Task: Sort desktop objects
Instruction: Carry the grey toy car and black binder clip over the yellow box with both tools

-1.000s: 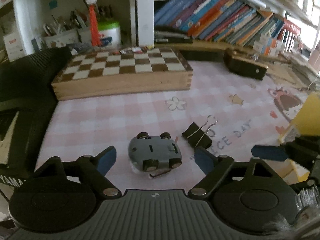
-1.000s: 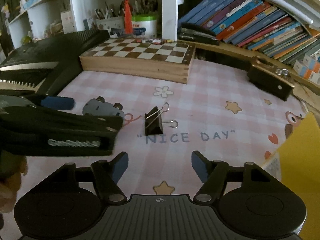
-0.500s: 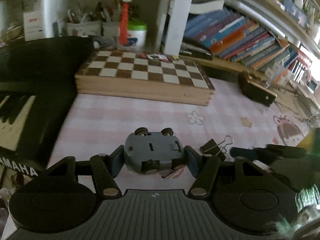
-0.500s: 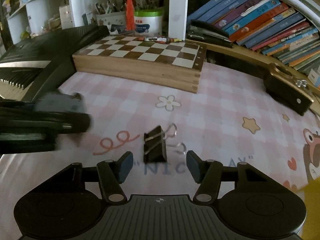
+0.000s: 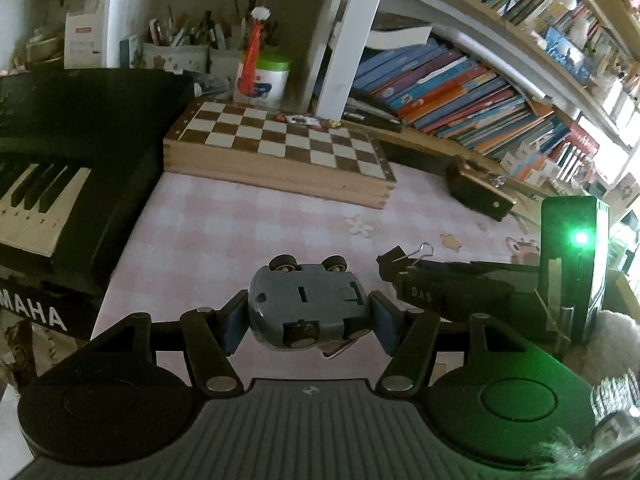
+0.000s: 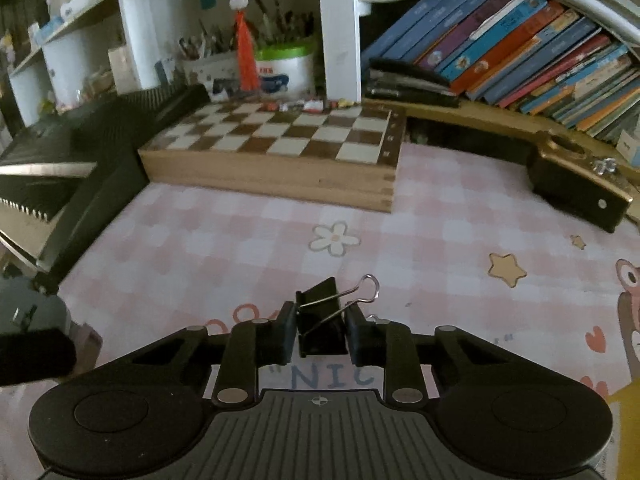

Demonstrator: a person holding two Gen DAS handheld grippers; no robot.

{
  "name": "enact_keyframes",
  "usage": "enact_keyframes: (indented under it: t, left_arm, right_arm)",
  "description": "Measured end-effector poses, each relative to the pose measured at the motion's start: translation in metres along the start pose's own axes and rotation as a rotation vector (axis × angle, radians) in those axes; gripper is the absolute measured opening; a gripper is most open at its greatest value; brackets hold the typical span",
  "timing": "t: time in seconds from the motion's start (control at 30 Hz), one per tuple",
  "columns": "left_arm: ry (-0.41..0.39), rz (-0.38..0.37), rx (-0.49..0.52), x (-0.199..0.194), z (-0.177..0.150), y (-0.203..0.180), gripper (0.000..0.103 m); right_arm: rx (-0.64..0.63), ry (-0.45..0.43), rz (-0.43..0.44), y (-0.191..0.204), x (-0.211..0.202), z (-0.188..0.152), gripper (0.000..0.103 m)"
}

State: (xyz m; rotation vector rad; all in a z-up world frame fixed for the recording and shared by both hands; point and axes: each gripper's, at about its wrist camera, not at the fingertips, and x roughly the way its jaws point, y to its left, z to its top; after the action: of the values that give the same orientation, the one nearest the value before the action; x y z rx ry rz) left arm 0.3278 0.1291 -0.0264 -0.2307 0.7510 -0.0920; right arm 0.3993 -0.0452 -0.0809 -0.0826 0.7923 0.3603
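A grey toy car (image 5: 304,304), upside down with its wheels up, sits clamped between the blue pads of my left gripper (image 5: 305,320), lifted off the pink checked mat (image 5: 224,248). In the right wrist view a black binder clip (image 6: 322,326) with wire handles is pinched between the pads of my right gripper (image 6: 320,336), low over the mat. The right gripper's arm (image 5: 460,284) and the clip's tip (image 5: 394,258) show to the right of the car. The car's grey edge (image 6: 28,316) appears at the far left.
A wooden chessboard box (image 5: 280,156) lies at the back of the mat. A black keyboard (image 5: 52,176) borders the left side. A dark wooden box (image 5: 478,194) sits at the right. Books (image 5: 460,92) and pen pots (image 5: 176,52) fill the shelves behind.
My left gripper closed on the toy car and lifted it from the mat. My right gripper advanced to the binder clip and shut on it.
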Motion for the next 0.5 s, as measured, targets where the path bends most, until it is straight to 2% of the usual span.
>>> enact_keyframes:
  t: [0.23, 0.5]
  left_arm:
    - [-0.066, -0.026, -0.014, -0.037, -0.003, 0.000, 0.060]
    - [-0.113, -0.064, -0.025, -0.083, -0.024, 0.000, 0.060]
  right_arm:
    - [0.028, -0.058, 0.004, -0.002, -0.039, 0.001, 0.026]
    - [0.049, -0.117, 0.050, -0.001, -0.110, -0.010, 0.026]
